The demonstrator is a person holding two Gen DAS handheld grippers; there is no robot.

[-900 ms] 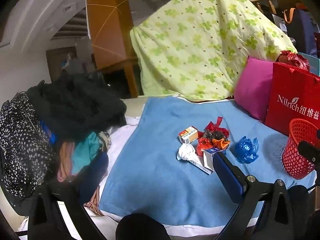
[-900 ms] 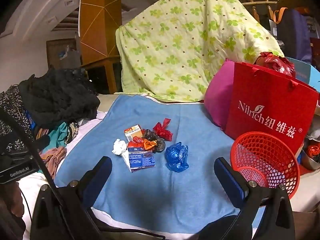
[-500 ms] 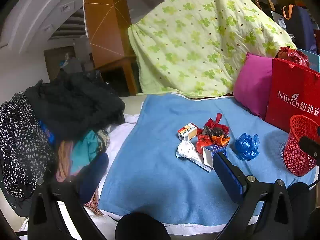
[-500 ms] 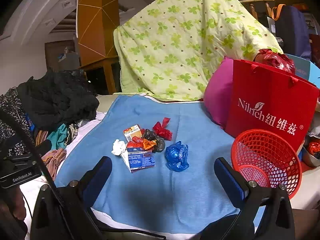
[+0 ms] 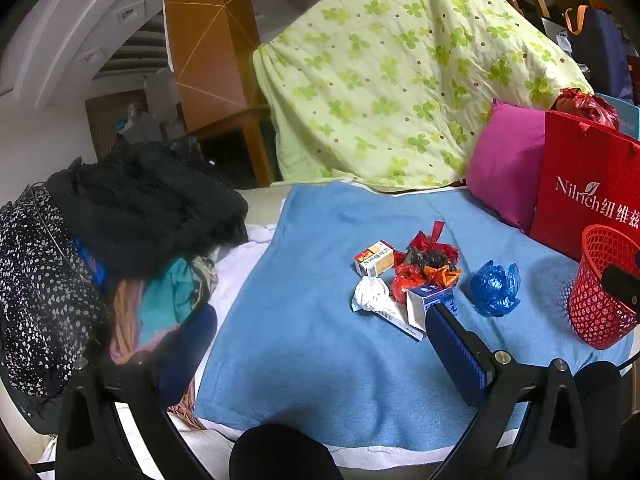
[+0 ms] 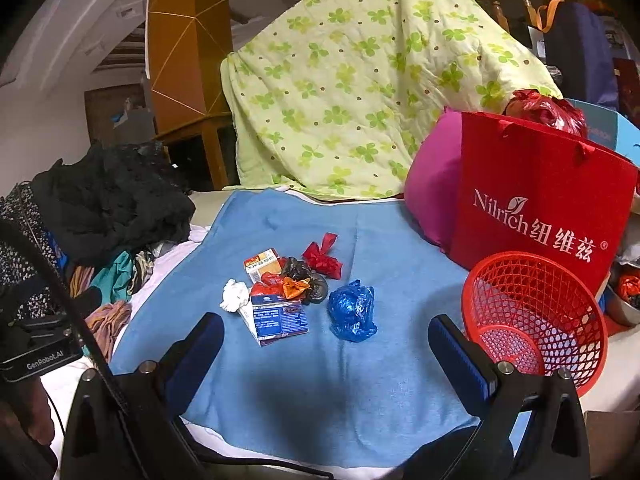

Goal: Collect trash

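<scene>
A heap of trash lies on the blue blanket [image 6: 304,376]: a crumpled white tissue [image 6: 235,295], a small orange-white box [image 6: 262,264], a blue-white carton [image 6: 280,318], red and black wrappers [image 6: 298,280], a red ribbon scrap [image 6: 322,258] and a crumpled blue plastic bag [image 6: 352,310]. A red mesh basket [image 6: 536,320] stands tilted at the right. My right gripper [image 6: 322,344] hangs open just short of the heap, nothing between its fingers. My left gripper [image 5: 320,336] is open too, left of and nearer than the trash [image 5: 404,280]; the blue bag [image 5: 496,288] and basket [image 5: 600,288] lie to its right.
A red paper shopping bag [image 6: 536,208] and a magenta pillow [image 6: 430,192] stand behind the basket. A green clover quilt [image 6: 360,80] rises at the back. A pile of clothes [image 6: 108,216] fills the left side of the bed. The other gripper's body [image 6: 36,344] shows at far left.
Both views have shifted slightly; the trash and basket sit a little lower and nearer in frame. Nothing was touched and both grippers stayed open.
</scene>
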